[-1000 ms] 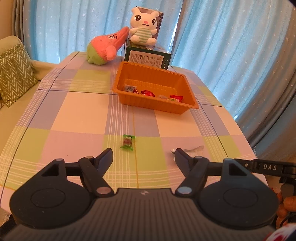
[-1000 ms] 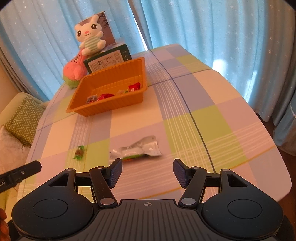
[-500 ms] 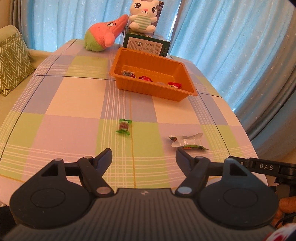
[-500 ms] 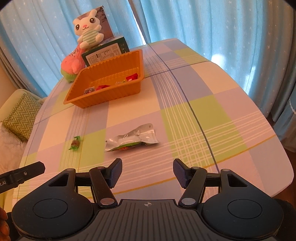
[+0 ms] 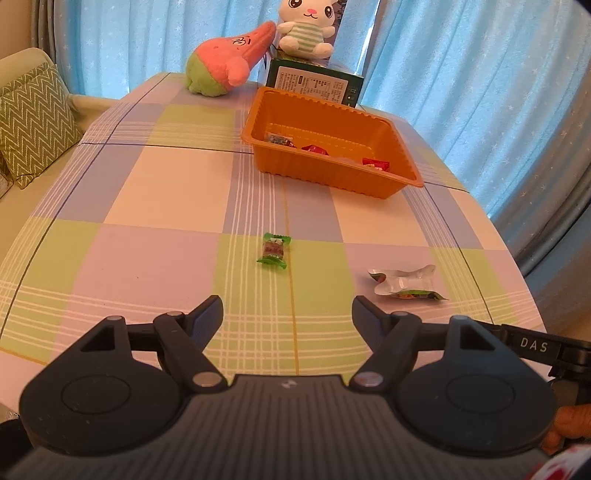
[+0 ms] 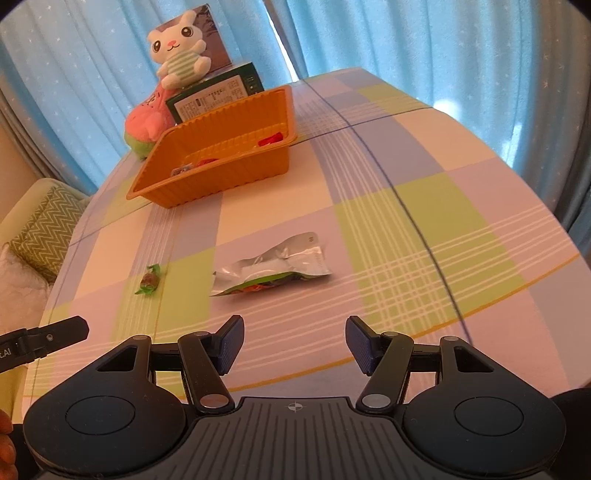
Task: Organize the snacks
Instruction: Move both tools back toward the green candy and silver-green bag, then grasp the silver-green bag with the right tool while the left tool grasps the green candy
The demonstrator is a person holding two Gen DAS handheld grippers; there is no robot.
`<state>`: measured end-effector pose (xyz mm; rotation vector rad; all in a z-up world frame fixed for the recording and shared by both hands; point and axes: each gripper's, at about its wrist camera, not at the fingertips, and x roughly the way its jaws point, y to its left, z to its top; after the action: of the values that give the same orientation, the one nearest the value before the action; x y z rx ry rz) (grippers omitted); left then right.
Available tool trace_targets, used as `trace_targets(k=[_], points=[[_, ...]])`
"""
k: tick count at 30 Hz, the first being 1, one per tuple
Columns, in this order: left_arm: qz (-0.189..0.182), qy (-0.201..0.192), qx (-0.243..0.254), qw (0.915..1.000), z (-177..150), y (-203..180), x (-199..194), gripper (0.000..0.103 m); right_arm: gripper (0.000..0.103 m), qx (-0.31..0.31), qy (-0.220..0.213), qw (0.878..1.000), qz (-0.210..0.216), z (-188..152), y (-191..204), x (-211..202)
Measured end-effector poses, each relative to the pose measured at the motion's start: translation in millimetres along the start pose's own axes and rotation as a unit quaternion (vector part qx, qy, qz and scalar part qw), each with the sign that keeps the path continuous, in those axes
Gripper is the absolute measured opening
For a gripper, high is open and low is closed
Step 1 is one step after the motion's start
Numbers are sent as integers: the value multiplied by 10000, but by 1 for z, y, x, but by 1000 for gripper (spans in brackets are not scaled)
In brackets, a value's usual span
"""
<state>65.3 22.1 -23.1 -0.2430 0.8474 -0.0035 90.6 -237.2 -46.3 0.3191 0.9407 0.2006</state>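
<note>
Two hand-held claws hang over a surface (image 5: 166, 192) covered by a pastel checked cloth, with blue curtains behind. On the left, the left claw (image 5: 287, 314) stands wide and empty, pointing down toward a small candy in a green twisted wrapper (image 5: 274, 252), which lies alone on the cloth just ahead of the claw and slightly left of its centre line. To the right of the candy, well apart from it, lies a crumpled silver snack packet (image 6: 273, 267) with green and red print along its lower edge. The right claw (image 6: 294, 344) is partly open and empty, and the packet sits just ahead of it, a little left of centre. Farther back stands an orange plastic tray (image 5: 376, 186) that already holds a few wrapped sweets, red ones among them. Behind the tray are a dark green box (image 5: 314, 85), a pink and green plush toy (image 5: 225, 62) and a white rabbit plush (image 5: 304, 31). The step in hand looks like the approach to the last two loose snacks. Next, each claw probably needs to drop lower, straddle its snack, close gently, then carry it to the tray. The packet is flat and slippery, so it may call for a low grip on its puffed middle.
</note>
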Motion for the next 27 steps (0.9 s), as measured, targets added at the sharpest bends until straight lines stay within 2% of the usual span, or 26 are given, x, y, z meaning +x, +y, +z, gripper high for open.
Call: trace_targets(k=[7,18,27], points=[[82,69,20,9999,6,7,18,74,61,104,127,9997,162,7,9,36],[99,115,-107,9998,16,15,41,75,61,342,265,9990,74,34,20,86],[71,189,-185,9996,18,20,54,75,61,67,195,9998,-4,55,36,114]])
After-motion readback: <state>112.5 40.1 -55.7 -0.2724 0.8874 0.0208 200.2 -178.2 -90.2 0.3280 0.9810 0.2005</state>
